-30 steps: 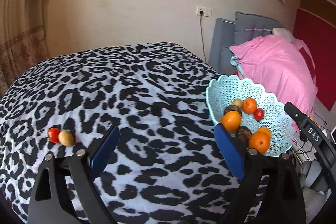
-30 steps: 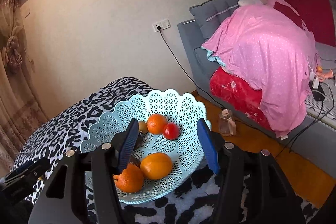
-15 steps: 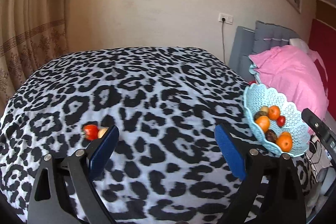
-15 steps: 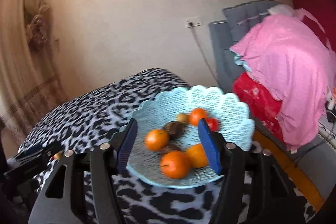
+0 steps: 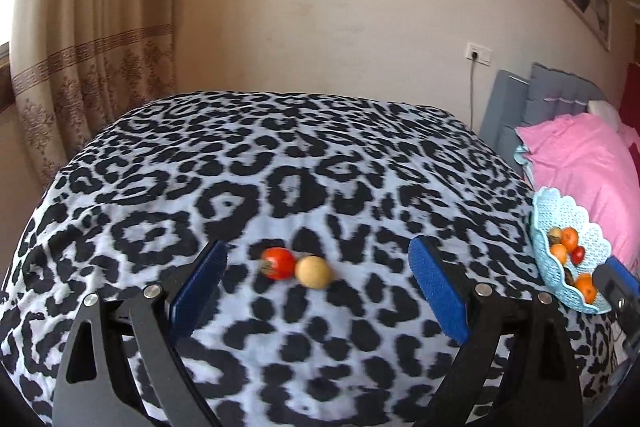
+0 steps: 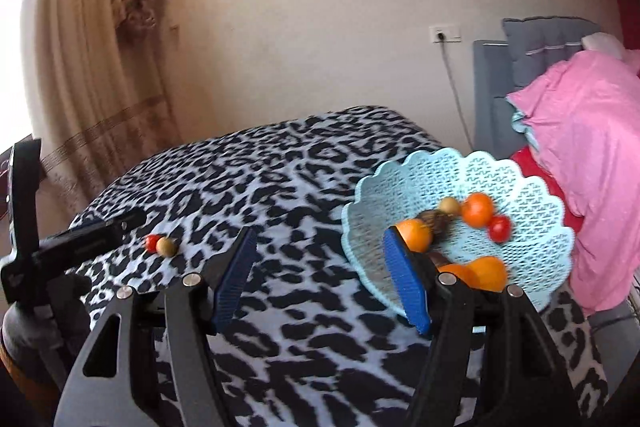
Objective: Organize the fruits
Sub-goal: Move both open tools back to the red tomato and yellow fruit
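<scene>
Both grippers stand apart and empty: left gripper hangs over the leopard-print fabric tabletop, right gripper, whose blue ribbed pads have just been spreading, beside the pale-blue perforated scalloped plastic basket. Smooth oranges lie inside the basket. A glossy small red tomato touches a matte round tan fruit on the cloth. Only the right view shows the basket's whole interior.

This is a bedroom in a home: a bed under a leopard-print cover, a grey padded headboard to its right with a pink quilt heaped there, patterned curtains to its left, and a framed picture on the wall behind it.
</scene>
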`<state>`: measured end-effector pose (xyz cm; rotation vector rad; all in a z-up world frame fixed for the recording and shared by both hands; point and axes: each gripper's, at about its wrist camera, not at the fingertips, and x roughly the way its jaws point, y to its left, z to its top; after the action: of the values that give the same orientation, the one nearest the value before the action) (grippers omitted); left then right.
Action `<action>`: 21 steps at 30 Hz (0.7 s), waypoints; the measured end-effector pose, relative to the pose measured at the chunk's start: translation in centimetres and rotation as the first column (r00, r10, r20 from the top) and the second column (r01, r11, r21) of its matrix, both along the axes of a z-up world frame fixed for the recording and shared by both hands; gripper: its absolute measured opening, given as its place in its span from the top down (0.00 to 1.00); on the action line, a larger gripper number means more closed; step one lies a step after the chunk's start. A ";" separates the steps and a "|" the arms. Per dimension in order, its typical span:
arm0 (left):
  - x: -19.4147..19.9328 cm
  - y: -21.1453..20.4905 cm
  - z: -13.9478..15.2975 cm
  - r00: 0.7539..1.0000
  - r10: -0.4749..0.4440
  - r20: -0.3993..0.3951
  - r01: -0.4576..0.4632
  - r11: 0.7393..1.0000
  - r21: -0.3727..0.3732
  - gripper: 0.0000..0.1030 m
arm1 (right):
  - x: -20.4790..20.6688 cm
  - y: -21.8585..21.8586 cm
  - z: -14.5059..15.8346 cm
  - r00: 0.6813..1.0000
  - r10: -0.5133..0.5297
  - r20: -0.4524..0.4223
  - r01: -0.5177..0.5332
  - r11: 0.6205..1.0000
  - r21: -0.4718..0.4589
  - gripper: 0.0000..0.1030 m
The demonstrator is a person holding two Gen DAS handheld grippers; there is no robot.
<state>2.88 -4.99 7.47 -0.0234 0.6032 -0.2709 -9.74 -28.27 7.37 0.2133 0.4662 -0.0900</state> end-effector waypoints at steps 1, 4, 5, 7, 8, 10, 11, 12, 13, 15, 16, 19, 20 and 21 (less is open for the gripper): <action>0.2 0.4 -0.1 1.000 0.007 -0.002 -0.007 1.000 -0.002 0.12 | 0.1 0.3 -0.1 1.000 0.010 -0.006 -0.010 1.000 0.000 0.35; 0.8 1.2 -0.3 1.000 0.023 -0.009 -0.023 1.000 -0.002 0.13 | 0.8 1.2 -0.8 0.998 0.045 -0.033 -0.045 0.999 0.009 0.35; 1.0 1.4 -0.4 1.000 0.026 -0.016 -0.026 1.000 -0.001 0.16 | 1.0 1.4 -1.1 0.998 0.055 -0.041 -0.055 0.998 0.014 0.35; 1.5 1.6 -0.8 0.999 0.030 -0.037 -0.030 1.000 0.002 0.20 | 1.3 2.0 -1.6 0.995 0.079 -0.060 -0.078 0.997 0.017 0.35; 1.8 1.7 -1.0 0.998 0.032 -0.047 -0.031 1.000 0.003 0.23 | 1.4 2.3 -1.7 0.994 0.087 -0.067 -0.086 0.996 0.015 0.35; 2.4 1.8 -1.5 0.997 0.028 -0.076 -0.029 1.000 -0.002 0.26 | 1.7 2.8 -2.0 0.992 0.103 -0.077 -0.103 0.995 0.010 0.35; 2.7 1.9 -1.8 0.996 0.025 -0.089 -0.026 1.000 -0.004 0.29 | 1.8 2.9 -2.2 0.991 0.109 -0.080 -0.108 0.994 0.009 0.35; 3.0 1.8 -2.0 0.995 0.024 -0.099 -0.024 1.000 -0.004 0.33 | 1.8 3.1 -2.3 0.990 0.114 -0.085 -0.114 0.993 0.008 0.35; 3.2 1.8 -2.2 0.994 0.021 -0.110 -0.021 1.000 -0.004 0.35 | 1.8 3.1 -2.4 0.989 0.117 -0.087 -0.116 0.993 0.009 0.35; 3.8 1.7 -2.6 0.991 0.009 -0.135 -0.011 1.000 -0.013 0.40 | 1.9 3.3 -2.6 0.988 0.122 -0.095 -0.121 0.993 0.010 0.35; 4.2 1.8 -2.9 0.989 0.007 -0.151 -0.011 1.000 -0.023 0.40 | 2.0 3.3 -2.7 0.987 0.123 -0.098 -0.123 0.992 0.011 0.35; 4.9 1.9 -3.5 0.984 -0.003 -0.178 -0.008 0.998 -0.058 0.42 | 2.1 3.4 -3.1 0.986 0.128 -0.110 -0.127 0.992 0.014 0.35; 5.1 2.0 -3.7 0.983 -0.001 -0.185 -0.011 0.998 -0.065 0.42 | 2.2 3.5 -3.1 0.985 0.129 -0.112 -0.129 0.992 0.014 0.35; 5.4 2.0 -3.8 0.982 0.002 -0.189 -0.015 0.998 -0.069 0.42 | 2.2 3.6 -3.2 0.985 0.131 -0.115 -0.130 0.991 0.014 0.35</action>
<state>8.24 -2.95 3.62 -0.1202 0.7824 -0.2831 -7.54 -24.71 4.15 0.1840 0.5948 0.0280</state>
